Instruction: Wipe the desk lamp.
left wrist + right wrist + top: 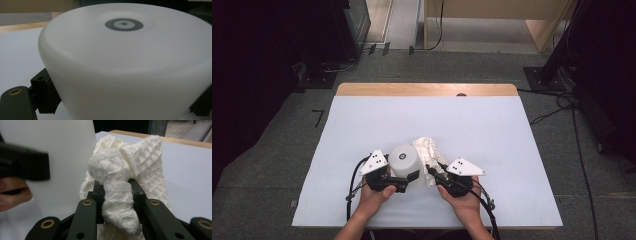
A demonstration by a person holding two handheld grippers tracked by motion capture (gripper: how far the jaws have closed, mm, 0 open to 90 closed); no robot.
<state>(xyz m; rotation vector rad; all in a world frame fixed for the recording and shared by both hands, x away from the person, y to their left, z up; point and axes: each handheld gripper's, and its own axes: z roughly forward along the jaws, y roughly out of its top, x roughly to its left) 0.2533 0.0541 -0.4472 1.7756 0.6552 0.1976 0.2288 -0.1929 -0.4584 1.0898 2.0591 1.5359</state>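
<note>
A white cup (404,159) stands upside down near the table's front, with a grey ring on its upturned base (124,24). My left gripper (406,175) is shut on the cup, one black pad (47,97) pressing each side of its wall. Just right of the cup lies a crumpled white waffle-weave cloth (428,150). My right gripper (432,172) is shut on a twisted end of that cloth (120,175), which bunches up between its jaws. In the right gripper view the cup (62,157) stands close on the left, touching or nearly touching the cloth.
A white sheet (492,130) covers the table, with a wooden strip (427,89) bare along the far edge. Cables and dark stands sit on the floor around the table.
</note>
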